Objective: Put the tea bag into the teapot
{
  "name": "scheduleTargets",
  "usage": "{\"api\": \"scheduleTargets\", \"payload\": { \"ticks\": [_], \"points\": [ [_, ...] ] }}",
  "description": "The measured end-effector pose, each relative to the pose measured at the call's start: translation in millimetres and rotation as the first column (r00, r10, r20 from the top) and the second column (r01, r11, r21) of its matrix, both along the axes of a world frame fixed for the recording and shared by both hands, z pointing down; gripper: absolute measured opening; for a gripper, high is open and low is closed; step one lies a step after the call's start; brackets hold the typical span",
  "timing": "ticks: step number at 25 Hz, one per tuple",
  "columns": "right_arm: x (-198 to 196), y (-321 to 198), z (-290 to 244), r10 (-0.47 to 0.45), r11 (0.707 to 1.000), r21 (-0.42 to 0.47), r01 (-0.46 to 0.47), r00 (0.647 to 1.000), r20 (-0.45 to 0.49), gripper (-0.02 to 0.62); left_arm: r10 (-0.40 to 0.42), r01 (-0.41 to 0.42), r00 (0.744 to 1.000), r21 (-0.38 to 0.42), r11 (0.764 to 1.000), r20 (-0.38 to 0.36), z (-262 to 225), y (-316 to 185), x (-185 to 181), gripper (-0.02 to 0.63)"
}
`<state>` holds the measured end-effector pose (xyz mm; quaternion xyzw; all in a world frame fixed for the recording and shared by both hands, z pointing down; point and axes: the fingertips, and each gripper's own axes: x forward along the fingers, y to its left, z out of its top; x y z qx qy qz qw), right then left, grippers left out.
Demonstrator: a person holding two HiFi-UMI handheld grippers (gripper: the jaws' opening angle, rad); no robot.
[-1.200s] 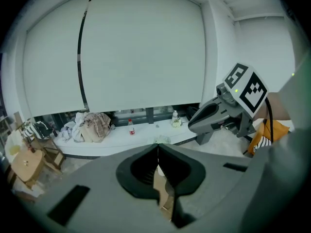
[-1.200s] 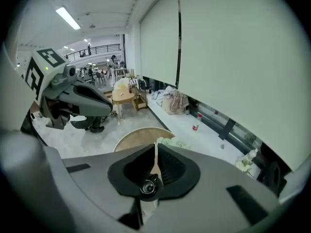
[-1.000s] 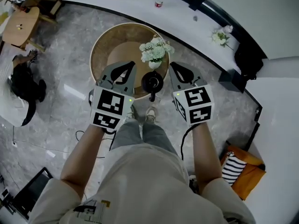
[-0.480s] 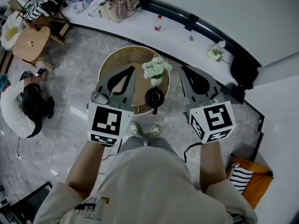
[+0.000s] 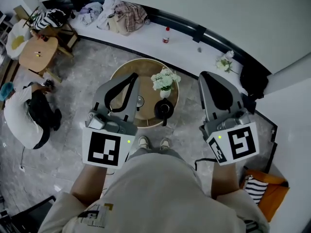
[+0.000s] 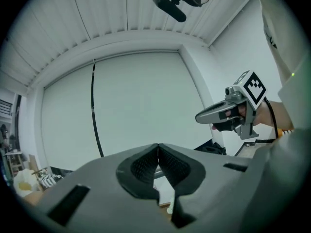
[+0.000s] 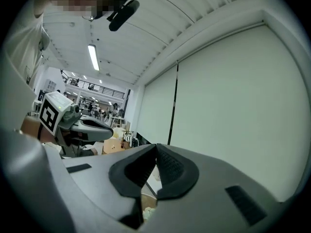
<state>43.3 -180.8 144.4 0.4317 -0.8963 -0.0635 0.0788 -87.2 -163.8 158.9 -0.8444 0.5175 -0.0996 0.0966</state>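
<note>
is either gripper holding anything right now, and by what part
Nothing is held: the left gripper and the right gripper are both shut, with nothing caught in either.

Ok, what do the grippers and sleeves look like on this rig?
The left gripper and right gripper are grey plastic, each with two long curved jaws lined with black ribbed pads. Each carries a white cube with black square markers and a small green light. The person wears a beige short-sleeved shirt.

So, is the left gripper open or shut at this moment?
Shut. In the left gripper view, the left gripper has its jaws closed tip to tip, with nothing between them.
</note>
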Motion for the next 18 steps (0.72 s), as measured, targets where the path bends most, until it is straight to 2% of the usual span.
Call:
{"api": "scheduleTargets", "payload": {
  "ticks": [5, 11, 14, 18],
  "points": [
    [-1, 23, -25, -0.029, 0.998, 0.057, 0.027, 0.999, 0.038, 0.008, -0.004, 0.0, 0.997, 0.049, 0.999, 0.076, -11, 13, -6, 0.009],
    [-2, 43, -31, -0.049, 0.995, 0.086, 0.043, 0.996, 0.07, 0.008, 0.003, -0.003, 1.0, 0.018, 1.0, 0.013, -10, 29, -8, 0.008],
    [-2, 47, -26, -0.052, 0.996, 0.081, 0.046, 0.996, 0.075, 0.008, 0.018, -0.018, 0.999, 0.01, 1.0, 0.027, -8, 35, -6, 0.009],
    [-2, 46, -16, -0.063, 0.998, 0.019, 0.061, 0.994, 0.088, 0.008, 0.042, -0.042, 0.999, -0.002, 0.999, 0.035, -7, 40, -2, 0.009]
  ]
}}
